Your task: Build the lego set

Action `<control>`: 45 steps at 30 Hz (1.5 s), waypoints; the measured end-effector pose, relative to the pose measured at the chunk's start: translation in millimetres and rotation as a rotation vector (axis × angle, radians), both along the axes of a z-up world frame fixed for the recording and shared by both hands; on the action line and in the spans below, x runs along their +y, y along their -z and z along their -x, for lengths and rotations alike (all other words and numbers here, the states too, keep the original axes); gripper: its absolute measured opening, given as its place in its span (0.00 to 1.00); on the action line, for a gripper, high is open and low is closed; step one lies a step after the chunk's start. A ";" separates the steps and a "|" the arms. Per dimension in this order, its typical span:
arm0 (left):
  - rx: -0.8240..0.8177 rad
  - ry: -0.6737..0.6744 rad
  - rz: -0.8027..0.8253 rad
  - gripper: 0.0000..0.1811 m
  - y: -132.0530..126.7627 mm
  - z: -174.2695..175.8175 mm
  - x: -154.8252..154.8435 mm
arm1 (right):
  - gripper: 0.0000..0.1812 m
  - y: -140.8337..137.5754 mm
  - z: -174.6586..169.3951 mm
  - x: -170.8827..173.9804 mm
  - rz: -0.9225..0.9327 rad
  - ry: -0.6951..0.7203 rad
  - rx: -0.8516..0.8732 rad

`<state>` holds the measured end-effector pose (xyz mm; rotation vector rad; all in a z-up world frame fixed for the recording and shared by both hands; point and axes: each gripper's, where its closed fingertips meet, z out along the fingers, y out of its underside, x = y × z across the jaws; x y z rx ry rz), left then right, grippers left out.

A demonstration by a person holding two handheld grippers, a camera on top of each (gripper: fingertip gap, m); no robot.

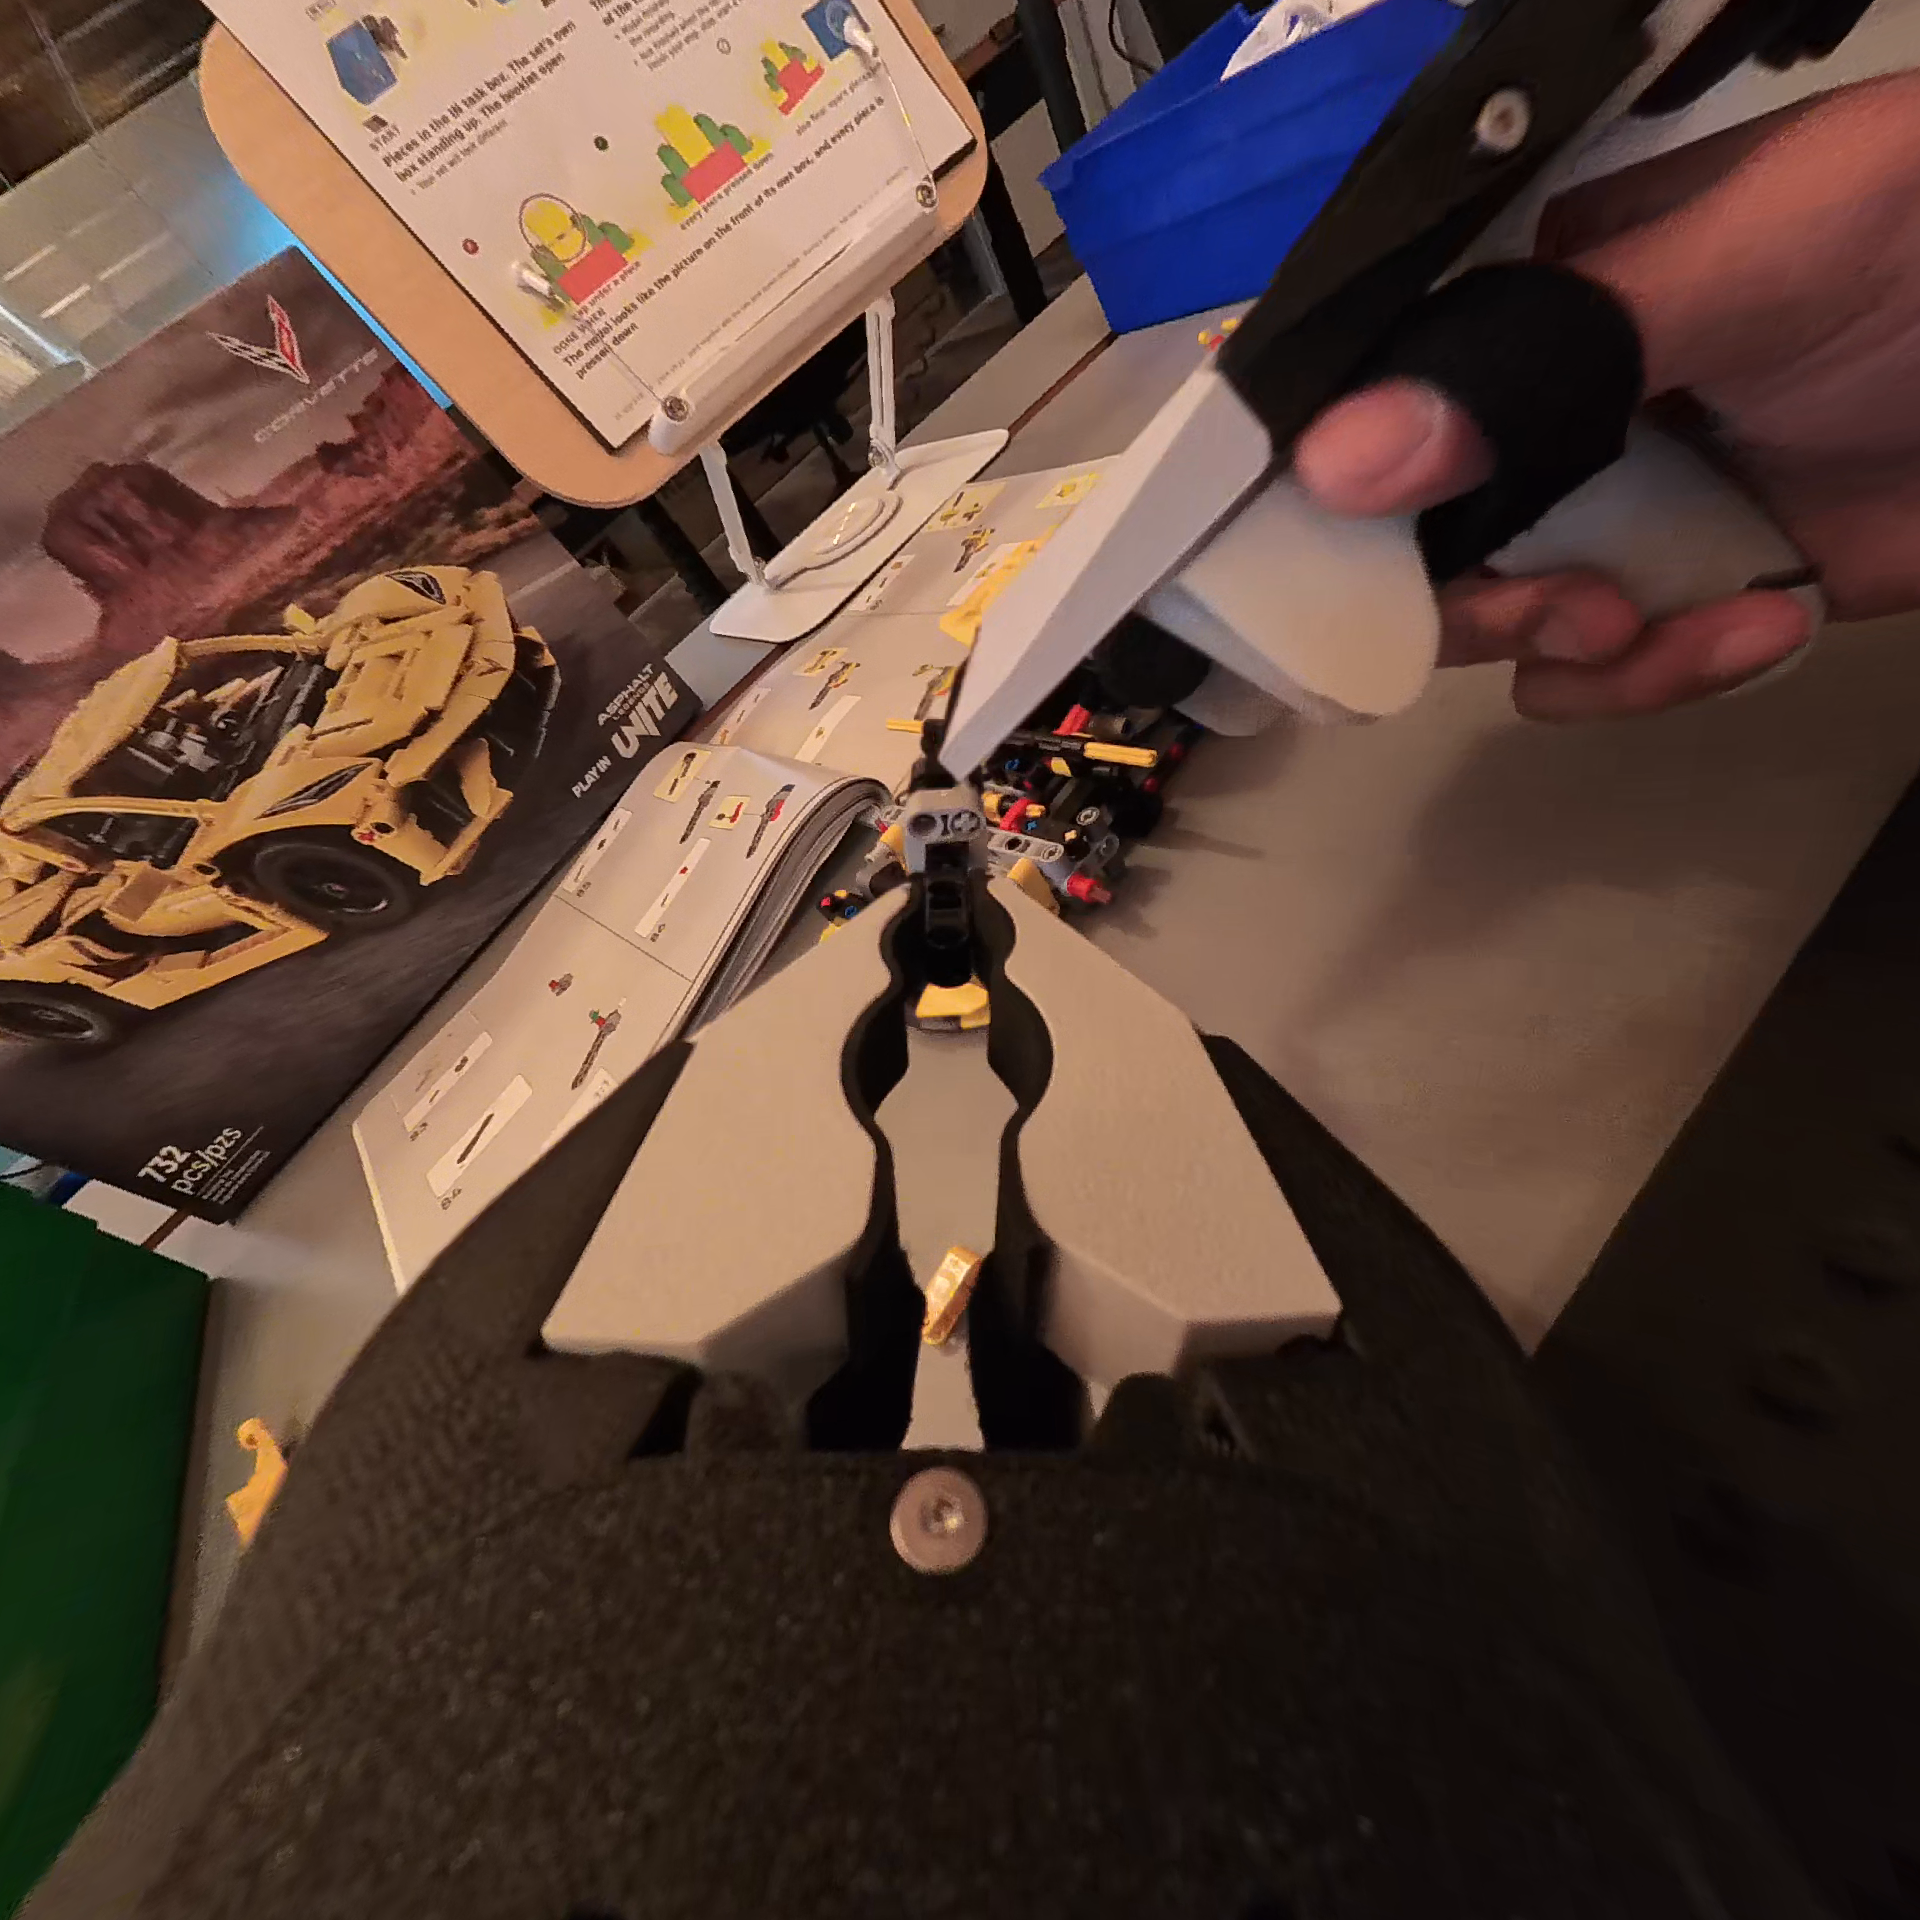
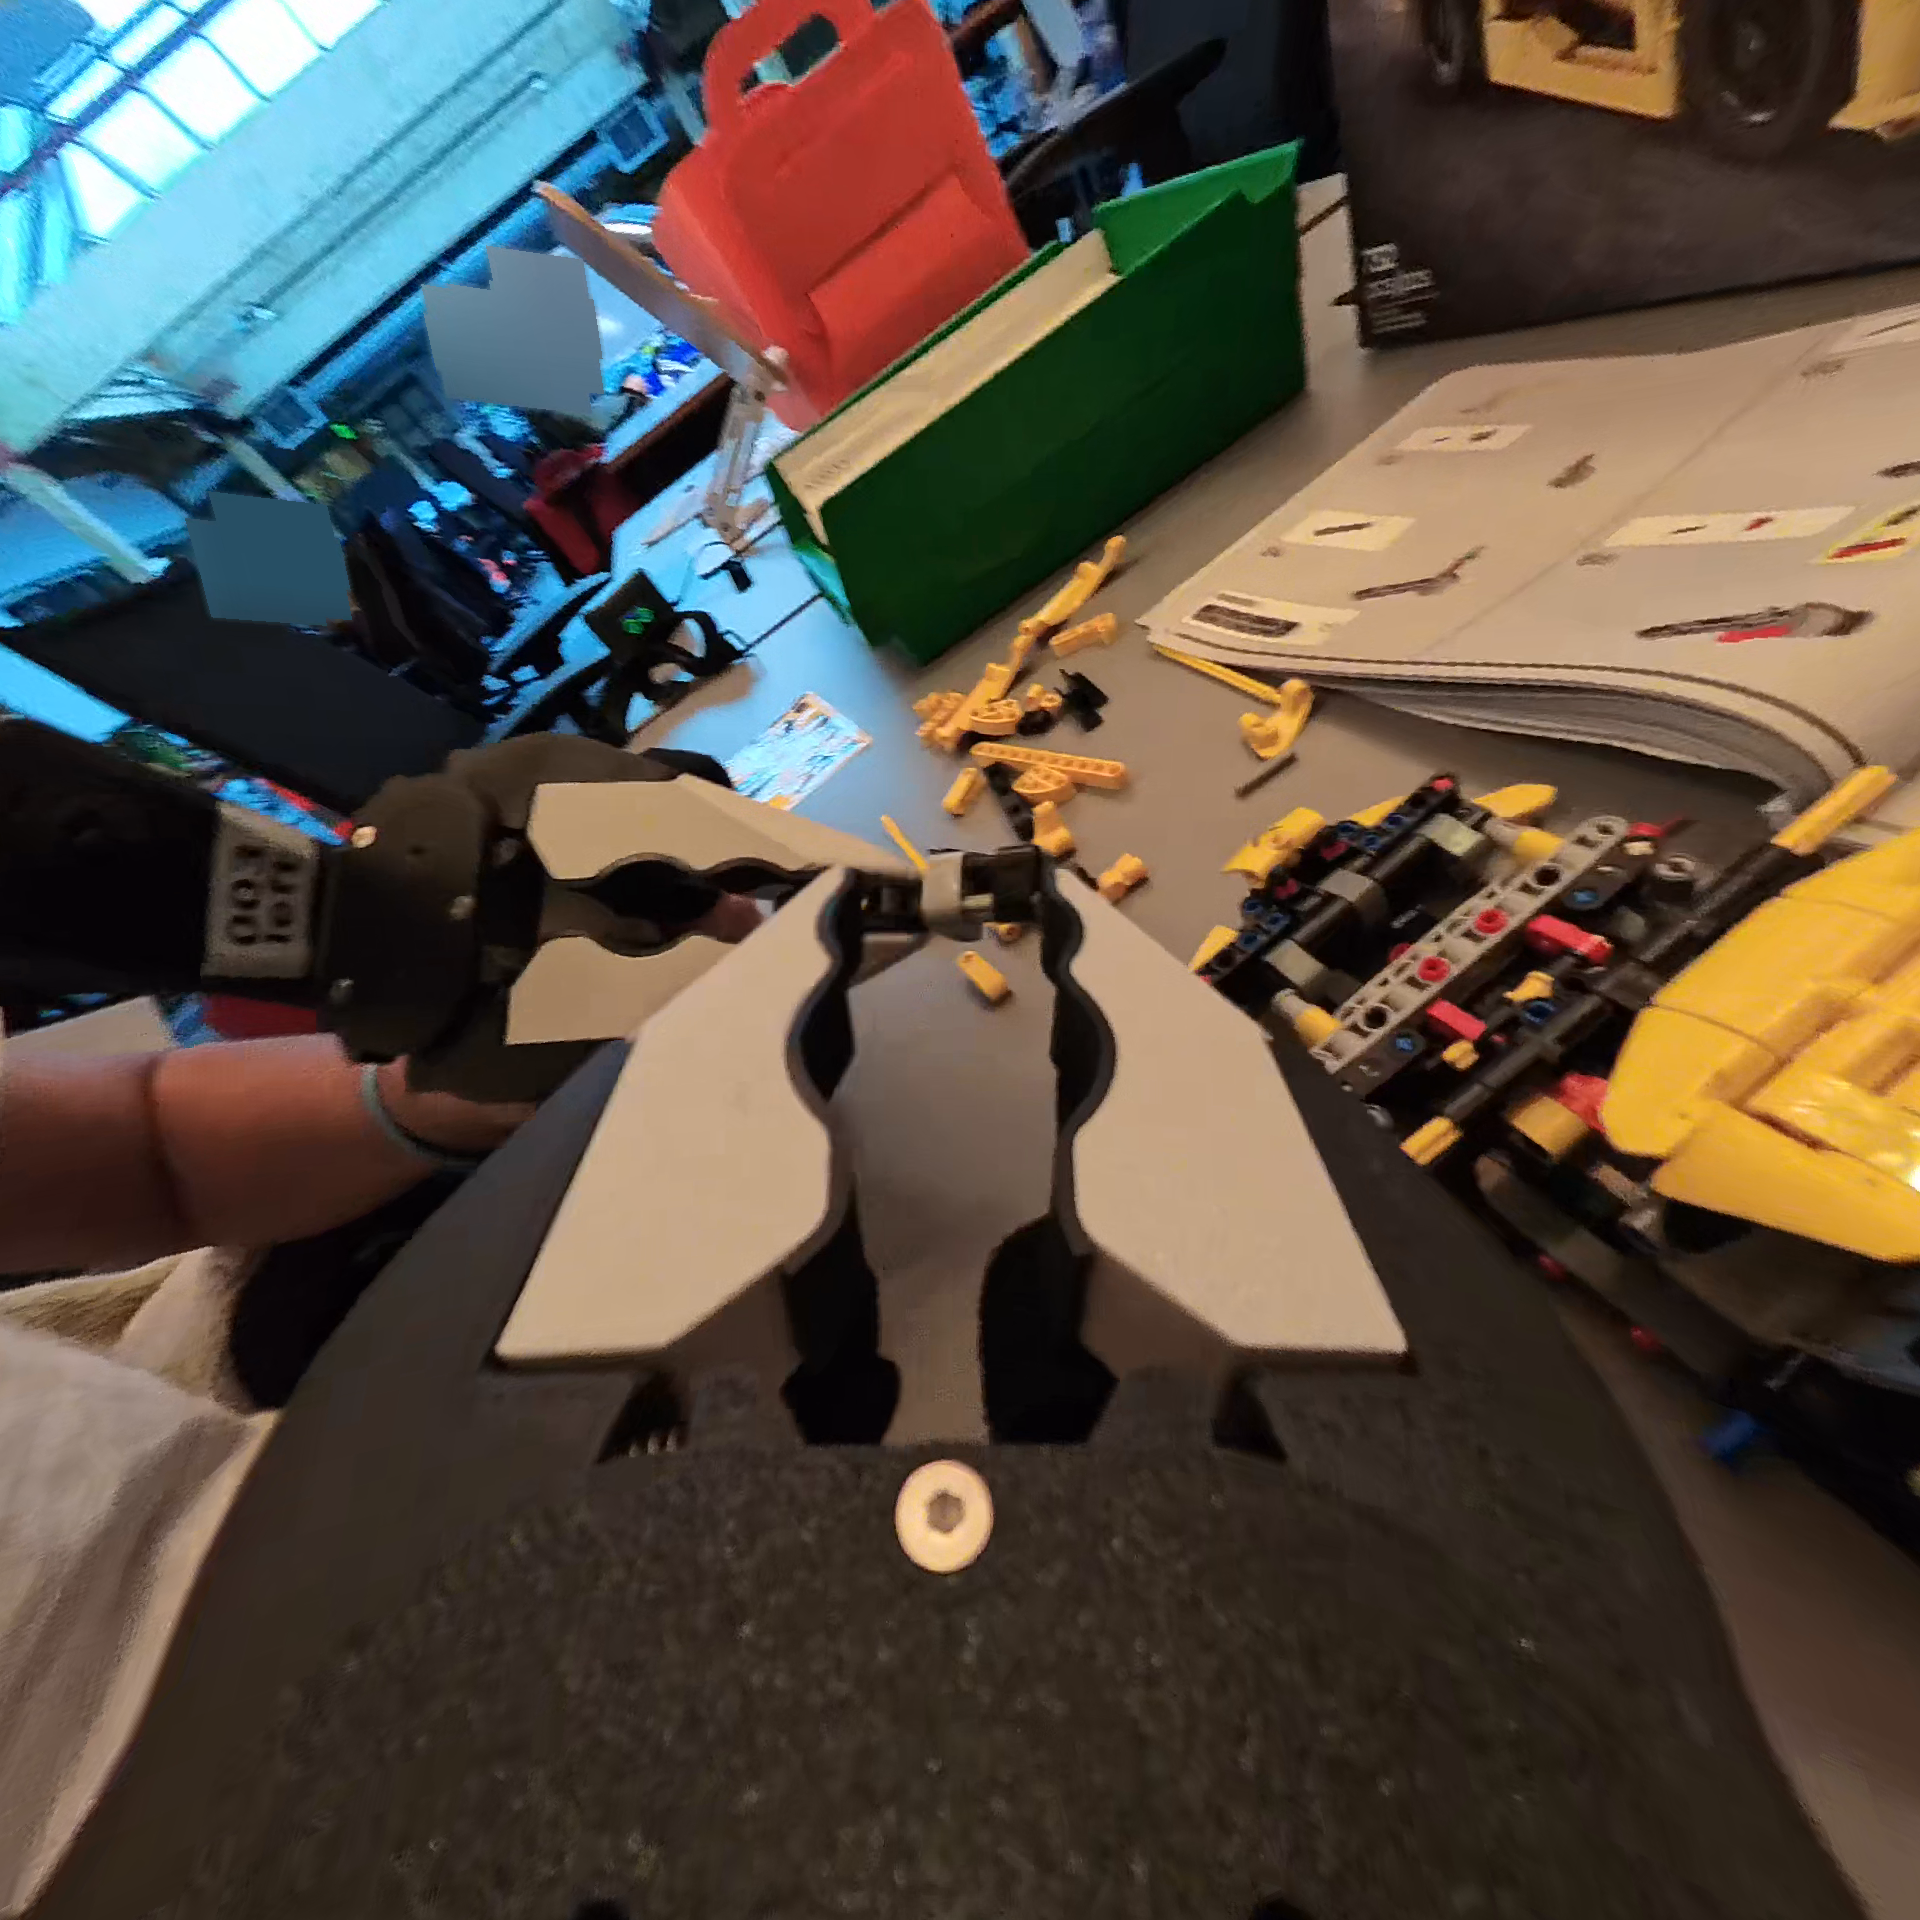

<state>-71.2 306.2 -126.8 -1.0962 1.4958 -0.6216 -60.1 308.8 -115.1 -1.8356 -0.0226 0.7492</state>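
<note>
Step in hand: joining small parts mid-air; left gripper [image 1: 943,925] clenched on small black-and-grey piece [image 1: 943,831], frame centre; right gripper [image 2: 940,883] fingers spread round its far end, grip unclear; car body [image 2: 1558,987] right of frame, on table; next: align, press.

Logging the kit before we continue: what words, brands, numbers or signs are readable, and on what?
I don't transcribe writing; here is what bears it.
Dark cardboard box with yellow car picture: logo, brand words, piece count, legible.
White sheet on wooden stand: printed paragraphs, partly legible.
Open grey instruction booklet: step numbers, mostly tiny.
Grey tag on the left gripper: blurred.
</note>
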 end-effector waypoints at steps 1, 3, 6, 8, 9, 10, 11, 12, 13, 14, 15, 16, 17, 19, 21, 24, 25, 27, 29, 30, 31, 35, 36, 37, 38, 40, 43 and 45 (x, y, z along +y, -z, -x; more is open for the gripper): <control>0.003 0.003 0.003 0.04 0.7 0.1 -0.1 | 0.21 0.5 1.9 -1.1 -0.001 -0.020 0.006; 0.000 0.011 -0.005 0.04 0.1 0.0 -1.6 | 0.20 0.3 0.8 -2.9 -0.009 -0.035 -0.022; 0.019 0.002 -0.077 0.04 2.3 -1.3 -4.1 | 0.14 9.7 -4.5 0.8 0.006 0.012 -0.194; 0.034 -0.016 -0.144 0.04 3.7 -1.6 -4.5 | 0.13 14.9 -4.7 3.5 0.010 0.048 -0.302; 0.043 -0.027 -0.175 0.04 4.7 -1.5 -4.1 | 0.13 16.2 -4.2 4.1 0.010 0.057 -0.337; 0.046 -0.033 -0.201 0.04 4.7 -1.4 -4.5 | 0.13 16.0 -4.1 4.0 0.007 0.061 -0.357; 0.046 -0.033 -0.221 0.04 4.3 -1.4 -5.5 | 0.13 15.5 -4.1 3.1 0.004 0.059 -0.362; 0.044 -0.033 -0.236 0.04 3.9 -1.6 -6.5 | 0.13 15.0 -4.3 2.0 0.002 0.053 -0.356; 0.045 -0.033 -0.250 0.04 3.8 -1.7 -7.3 | 0.13 15.2 -4.3 1.3 0.006 0.048 -0.340; 0.045 -0.031 -0.260 0.04 3.8 -2.1 -8.1 | 0.13 15.4 -4.9 0.3 0.016 0.044 -0.319; 0.041 -0.028 -0.263 0.04 3.3 -2.3 -8.9 | 0.13 14.6 -5.4 -0.7 0.016 0.039 -0.307; 0.037 -0.027 -0.267 0.04 2.6 -2.6 -9.8 | 0.13 13.8 -5.5 -1.6 0.015 0.032 -0.305; 0.034 -0.025 -0.273 0.04 2.1 -2.7 -10.6 | 0.13 13.3 -5.8 -2.5 0.019 0.029 -0.309; 0.038 -0.026 -0.279 0.04 2.9 -2.8 -11.4 | 0.12 14.1 -6.2 -3.6 0.019 0.035 -0.366; 0.036 -0.019 -0.257 0.04 3.0 -2.8 -12.2 | 0.12 13.7 -6.3 -4.6 0.001 0.046 -0.464; 0.004 0.002 -0.199 0.04 -1.6 -1.1 -13.3 | 0.12 6.8 -4.3 -5.4 -0.076 0.058 -0.620; 0.006 0.002 -0.198 0.04 -1.3 -0.8 -12.9 | 0.12 7.2 -4.0 -4.8 -0.078 0.055 -0.630; 0.021 -0.009 -0.219 0.04 0.6 -0.6 -11.5 | 0.13 10.6 -3.1 -2.6 -0.050 0.029 -0.527; 0.029 -0.021 -0.255 0.04 1.3 -1.3 -10.6 | 0.13 12.0 -3.7 -1.7 -0.013 0.019 -0.407; 0.027 -0.022 -0.263 0.04 1.0 -1.5 -10.9 | 0.13 11.8 -3.9 -1.9 -0.007 0.017 -0.383; 0.024 -0.019 -0.261 0.04 0.5 -1.6 -11.4 | 0.13 11.0 -4.0 -2.5 -0.013 0.017 -0.382; 0.021 -0.012 -0.256 0.04 0.4 -1.5 -12.4 | 0.13 10.1 -3.6 -3.0 -0.029 0.018 -0.388; 0.021 -0.010 -0.255 0.04 0.4 -1.5 -12.8 | 0.13 9.6 -3.3 -3.1 -0.029 0.016 -0.382; 0.023 -0.008 -0.252 0.04 0.9 -1.6 -12.9 | 0.13 9.9 -3.3 -3.1 -0.027 0.014 -0.377; 0.024 -0.006 -0.248 0.04 1.2 -1.7 -13.1 | 0.13 9.9 -3.1 -3.1 -0.026 0.013 -0.372; 0.024 -0.004 -0.251 0.04 1.2 -1.9 -13.7 | 0.14 8.7 -2.6 -3.4 -0.029 0.012 -0.360; 0.033 -0.002 -0.274 0.04 2.7 -2.3 -15.3 | 0.13 10.3 -3.1 -3.2 -0.022 0.019 -0.373; 0.041 -0.002 -0.273 0.04 3.8 -2.1 -15.7 | 0.13 11.9 -2.9 -3.6 -0.017 0.021 -0.383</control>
